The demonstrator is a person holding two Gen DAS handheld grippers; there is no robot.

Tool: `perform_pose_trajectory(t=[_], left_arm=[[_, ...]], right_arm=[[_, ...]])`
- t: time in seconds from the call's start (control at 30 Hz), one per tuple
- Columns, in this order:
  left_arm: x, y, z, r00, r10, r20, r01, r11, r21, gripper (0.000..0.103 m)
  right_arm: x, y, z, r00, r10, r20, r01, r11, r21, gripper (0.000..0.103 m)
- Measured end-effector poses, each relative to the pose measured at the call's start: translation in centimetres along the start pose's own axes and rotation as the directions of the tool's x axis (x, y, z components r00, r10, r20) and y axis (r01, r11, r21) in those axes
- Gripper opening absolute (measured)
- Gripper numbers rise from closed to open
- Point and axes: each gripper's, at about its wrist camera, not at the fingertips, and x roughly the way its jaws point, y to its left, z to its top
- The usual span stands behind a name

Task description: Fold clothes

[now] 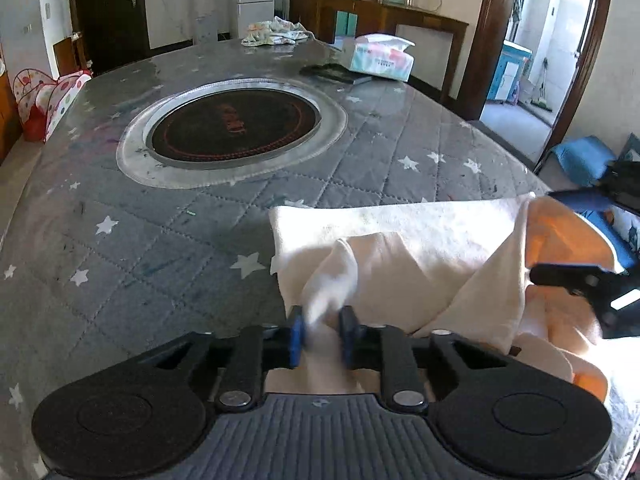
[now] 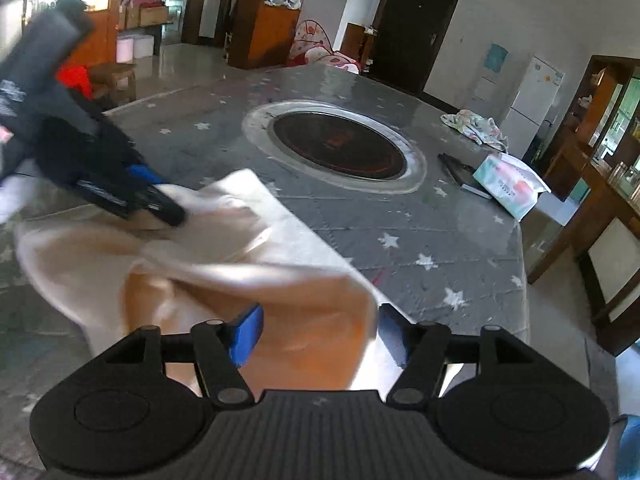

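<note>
A cream and orange garment (image 1: 404,236) lies on the near edge of the grey star-patterned table cover (image 1: 160,240). My left gripper (image 1: 322,334) is shut on a bunched corner of the garment. It also shows in the right wrist view (image 2: 160,204), at the left, gripping the cloth. My right gripper (image 2: 320,332) has its blue pads (image 2: 248,328) wide apart, with the garment's orange fold (image 2: 304,312) between them. The right gripper also appears at the right edge of the left wrist view (image 1: 576,240), with cloth between its fingers.
A round black cooktop (image 1: 234,124) sits set into the table's middle. At the far side lie a tissue pack (image 1: 380,58), a dark flat book (image 1: 336,73) and a crumpled patterned cloth (image 1: 276,32). A wooden sideboard (image 2: 600,208) stands right of the table.
</note>
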Motion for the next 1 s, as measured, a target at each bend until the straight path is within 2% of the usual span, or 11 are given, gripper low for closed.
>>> perform_pose_trajectory(t=[0.13, 0.17, 0.23, 0.27, 0.37, 0.5, 0.7, 0.87, 1.0], left_arm=[[-0.2, 0.0, -0.1, 1.000, -0.004, 0.010, 0.004, 1.000, -0.012, 0.015], [-0.2, -0.1, -0.1, 1.000, -0.004, 0.009, 0.005, 1.000, -0.011, 0.015], [-0.1, -0.2, -0.1, 1.000, 0.002, 0.011, -0.002, 1.000, -0.008, 0.015], [-0.2, -0.3, -0.2, 1.000, 0.006, 0.013, -0.006, 1.000, -0.006, 0.015], [-0.9, 0.1, -0.4, 0.999, 0.016, 0.032, -0.016, 1.000, -0.027, 0.013], [-2.3, 1.0, -1.0, 0.997, 0.061, 0.054, -0.058, 0.996, -0.063, 0.011], [-6.1, 2.4, -3.2, 0.984, 0.145, 0.105, -0.131, 0.983, -0.125, 0.010], [-9.8, 3.6, -6.1, 0.966, 0.231, 0.114, -0.210, 0.963, -0.171, 0.010], [-12.1, 4.7, -9.1, 0.961, 0.260, 0.090, -0.238, 0.949, -0.208, 0.010]], right_arm=[[1.7, -0.6, 0.5, 0.999, 0.033, -0.021, -0.033, 0.999, -0.016, 0.073], [2.3, -0.7, 0.6, 0.998, 0.054, -0.033, -0.055, 0.998, -0.006, 0.068], [3.3, -1.0, 0.7, 0.994, 0.094, -0.055, -0.093, 0.995, 0.018, 0.041], [3.5, -1.1, 0.7, 0.993, 0.102, -0.061, -0.099, 0.994, 0.040, 0.019], [2.8, -2.4, 0.4, 0.995, 0.096, -0.027, -0.092, 0.988, 0.123, 0.006], [-0.2, -4.8, -0.7, 1.000, 0.013, 0.028, -0.019, 0.971, 0.239, 0.004], [-5.0, -7.4, -4.6, 0.991, -0.136, 0.008, 0.124, 0.925, 0.360, 0.004], [-8.1, -7.9, -8.9, 0.981, -0.181, -0.072, 0.194, 0.877, 0.439, 0.004], [-9.7, -7.5, -11.6, 0.978, -0.153, -0.141, 0.203, 0.849, 0.488, 0.004]])
